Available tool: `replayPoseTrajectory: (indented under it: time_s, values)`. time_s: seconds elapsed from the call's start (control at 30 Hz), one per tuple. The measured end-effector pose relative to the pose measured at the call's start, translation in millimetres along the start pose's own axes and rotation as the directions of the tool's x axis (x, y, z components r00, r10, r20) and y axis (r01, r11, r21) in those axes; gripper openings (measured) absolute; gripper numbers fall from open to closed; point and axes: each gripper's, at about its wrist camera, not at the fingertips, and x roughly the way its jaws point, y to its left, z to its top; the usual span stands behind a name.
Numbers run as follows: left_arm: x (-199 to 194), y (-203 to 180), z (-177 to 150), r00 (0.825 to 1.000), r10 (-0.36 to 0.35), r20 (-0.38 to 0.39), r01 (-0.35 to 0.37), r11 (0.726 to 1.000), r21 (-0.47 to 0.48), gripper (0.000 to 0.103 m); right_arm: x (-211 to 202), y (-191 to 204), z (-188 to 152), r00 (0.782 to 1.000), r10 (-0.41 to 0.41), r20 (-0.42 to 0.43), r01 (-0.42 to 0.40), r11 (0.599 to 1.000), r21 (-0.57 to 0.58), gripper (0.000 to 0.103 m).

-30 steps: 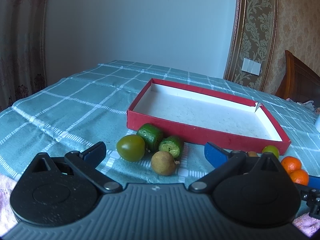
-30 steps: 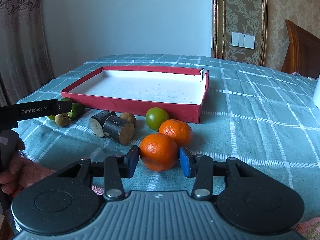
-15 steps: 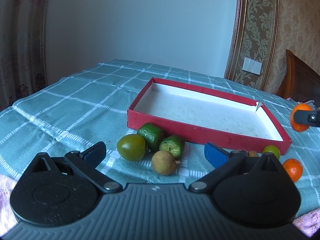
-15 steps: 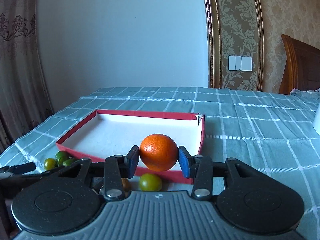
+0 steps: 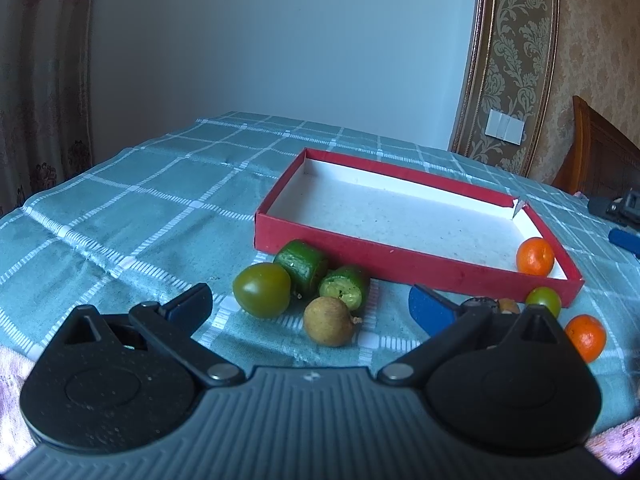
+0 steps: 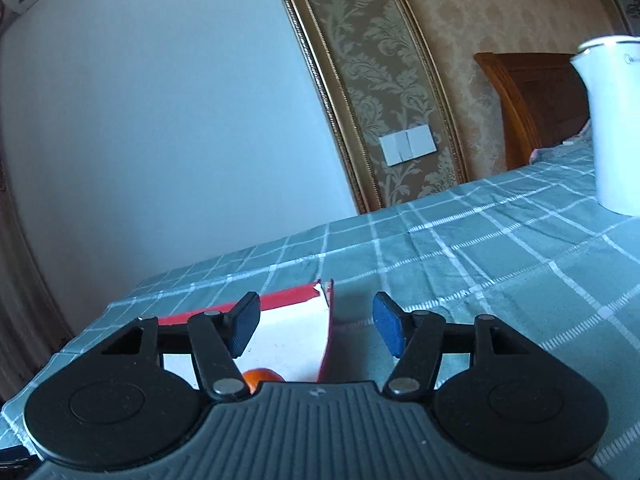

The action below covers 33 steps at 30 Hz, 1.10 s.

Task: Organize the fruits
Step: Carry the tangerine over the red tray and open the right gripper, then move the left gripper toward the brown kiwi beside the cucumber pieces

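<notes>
The shallow red cardboard tray with a white floor sits on the teal checked tablecloth. 1 small orange mandarin lies inside the tray, in its near right corner, against the red wall; in the right wrist view only the top of this fruit shows, below and behind the gripper's left finger. The right gripper is tilted and sits over the tray's far right corner, where the cardboard is torn; its jaws have just been opening and now stand apart with nothing between the blue pads. The left gripper stands low over the cloth before the tray, its jaws spread wide and empty. Just ahead of it, outside the tray's near wall, lie 4 pieces close together: a round olive-green fruit, 2 cut green cylindrical pieces, and a round tan fruit. To the right, also outside the tray, are a small green fruit and a 2nd orange mandarin; further dark pieces behind the left gripper's right finger cannot be identified. A white container stands on the cloth at far right.
</notes>
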Motion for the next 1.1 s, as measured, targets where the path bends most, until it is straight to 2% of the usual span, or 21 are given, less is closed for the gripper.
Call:
replayPoseTrajectory:
  time_s: [0.03, 0.07, 0.17, 0.23, 0.3, 0.4, 0.63, 0.77, 0.97, 1.07, 1.1]
  values:
    - [-0.9, 2.1, 0.3, 1.0, -0.009, 0.002, 0.009, 1.0, -0.01, 0.103, 2.5, -0.4, 0.9, 1.0, 0.005, -0.025, -0.005, 1.0, 0.015, 0.062]
    - [-2.1, 4.9, 0.7, 1.0, -0.017, 0.004, 0.017, 1.0, -0.023, 0.103, 1.3, 0.8, 1.6, 1.0, 0.026, -0.013, -0.025, 1.0, 0.01, 0.062]
    - [-8.4, 10.4, 0.4, 1.0, -0.014, 0.011, 0.014, 1.0, -0.025, 0.103, -7.6, 17.2, -0.3, 0.998, 0.004, 0.068, 0.003, 0.995, -0.095, 0.062]
    - [-16.1, 12.9, -0.8, 1.0, -0.005, 0.029, 0.005, 1.0, -0.006, 0.103, -12.3, 21.2, 0.0, 0.995, 0.018, 0.096, -0.007, 0.994, -0.111, 0.065]
    - [-26.6, 14.3, -4.0, 0.997, -0.004, 0.073, 0.001, 0.999, 0.041, 0.103, -13.7, 21.3, 1.1, 0.994, 0.019, 0.104, -0.008, 0.994, -0.109, 0.073]
    - [-40.3, 13.0, -10.2, 0.991, -0.013, 0.136, -0.004, 0.993, 0.119, 0.103, -11.5, 18.0, 2.3, 0.996, 0.015, 0.093, -0.007, 0.996, -0.084, 0.073]
    - [-47.0, -4.9, -19.1, 0.988, -0.023, 0.152, -0.013, 0.973, 0.23, 0.103, -12.9, 17.1, 2.3, 0.995, 0.0, 0.103, 0.008, 0.997, -0.075, 0.073]
    - [-44.9, -14.9, -16.9, 0.989, -0.063, 0.134, 0.029, 0.97, 0.24, 0.103, -13.9, 22.1, -0.6, 0.994, -0.004, 0.11, 0.017, 0.994, -0.11, 0.073]
    - [-38.2, -23.9, -12.6, 0.985, -0.157, 0.069, 0.135, 0.96, 0.247, 0.102, -15.1, 23.9, -1.0, 0.992, -0.006, 0.123, 0.021, 0.992, -0.122, 0.074]
    - [-34.3, -26.1, -11.8, 0.983, -0.177, 0.048, 0.159, 0.955, 0.252, 0.095, -14.0, 23.7, -0.5, 0.992, -0.008, 0.123, 0.023, 0.992, -0.122, 0.074]
    - [-32.0, -26.3, -11.0, 0.982, -0.184, 0.033, 0.171, 0.954, 0.248, 0.088, -14.0, 23.7, -0.4, 0.992, -0.007, 0.123, 0.022, 0.992, -0.122, 0.074]
